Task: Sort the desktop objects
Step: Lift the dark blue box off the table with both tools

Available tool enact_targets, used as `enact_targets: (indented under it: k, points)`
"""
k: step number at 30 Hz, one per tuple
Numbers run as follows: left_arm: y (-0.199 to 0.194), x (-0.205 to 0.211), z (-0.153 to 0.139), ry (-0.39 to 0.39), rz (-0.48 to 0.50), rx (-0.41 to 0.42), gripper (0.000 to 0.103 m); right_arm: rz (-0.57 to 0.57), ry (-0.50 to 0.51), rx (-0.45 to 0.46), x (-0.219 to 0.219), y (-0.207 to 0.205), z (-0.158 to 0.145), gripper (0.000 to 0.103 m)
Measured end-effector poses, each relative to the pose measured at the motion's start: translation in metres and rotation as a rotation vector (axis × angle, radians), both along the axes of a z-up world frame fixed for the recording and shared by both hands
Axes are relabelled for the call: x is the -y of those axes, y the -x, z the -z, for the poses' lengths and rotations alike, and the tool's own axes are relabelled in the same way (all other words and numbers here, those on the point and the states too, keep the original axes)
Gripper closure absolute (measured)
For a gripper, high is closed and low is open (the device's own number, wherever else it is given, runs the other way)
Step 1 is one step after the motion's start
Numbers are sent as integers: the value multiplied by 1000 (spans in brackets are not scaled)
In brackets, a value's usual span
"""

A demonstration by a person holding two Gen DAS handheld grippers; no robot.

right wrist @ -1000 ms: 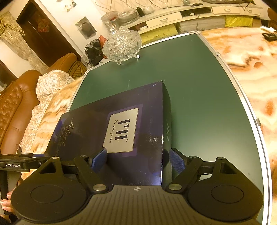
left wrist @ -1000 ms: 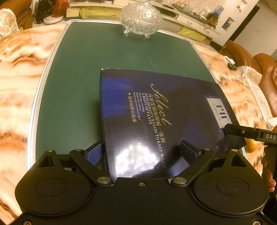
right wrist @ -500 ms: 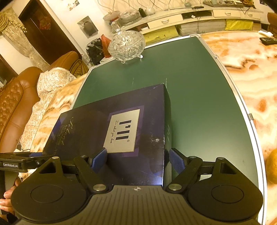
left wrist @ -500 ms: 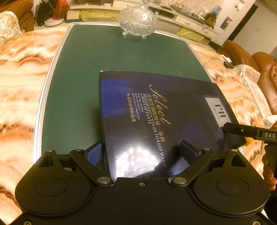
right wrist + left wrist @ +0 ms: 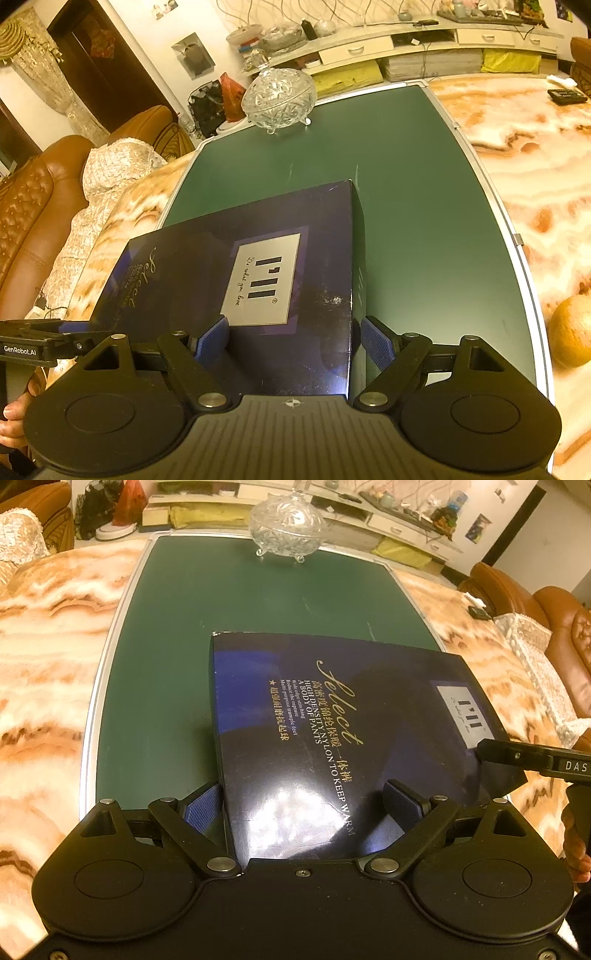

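Note:
A flat dark blue box with gold lettering (image 5: 332,731) is held over the green table top (image 5: 177,635). My left gripper (image 5: 306,805) is shut on one corner of the box. My right gripper (image 5: 291,339) is shut on the opposite corner, near the silver label (image 5: 264,280). The right gripper also shows at the right edge of the left wrist view (image 5: 506,768); the left gripper shows at the left edge of the right wrist view (image 5: 44,343). The box hides the table below it.
A cut-glass lidded bowl (image 5: 286,528) stands at the far end of the green top, also seen in the right wrist view (image 5: 279,98). An orange (image 5: 570,332) lies on the marble border at right. A remote (image 5: 567,95) lies far right. Leather sofas flank the table.
Both grippers and the box have moved a little back from the glass bowl, which now looks farther away. The grips are unchanged.

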State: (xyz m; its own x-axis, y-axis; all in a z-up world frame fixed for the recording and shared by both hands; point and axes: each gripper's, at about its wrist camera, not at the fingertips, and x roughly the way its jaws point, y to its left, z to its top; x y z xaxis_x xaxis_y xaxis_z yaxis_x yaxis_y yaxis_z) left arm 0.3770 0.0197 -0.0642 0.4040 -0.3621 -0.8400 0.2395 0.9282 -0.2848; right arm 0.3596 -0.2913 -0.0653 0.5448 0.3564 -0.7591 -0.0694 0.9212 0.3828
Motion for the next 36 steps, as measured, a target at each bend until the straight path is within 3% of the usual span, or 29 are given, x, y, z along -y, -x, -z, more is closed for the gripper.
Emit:
enact_targets:
  k: [36]
  points:
    - [84,4,-36,-5,7,44,9,-10,-2,35,5,86,-32,22]
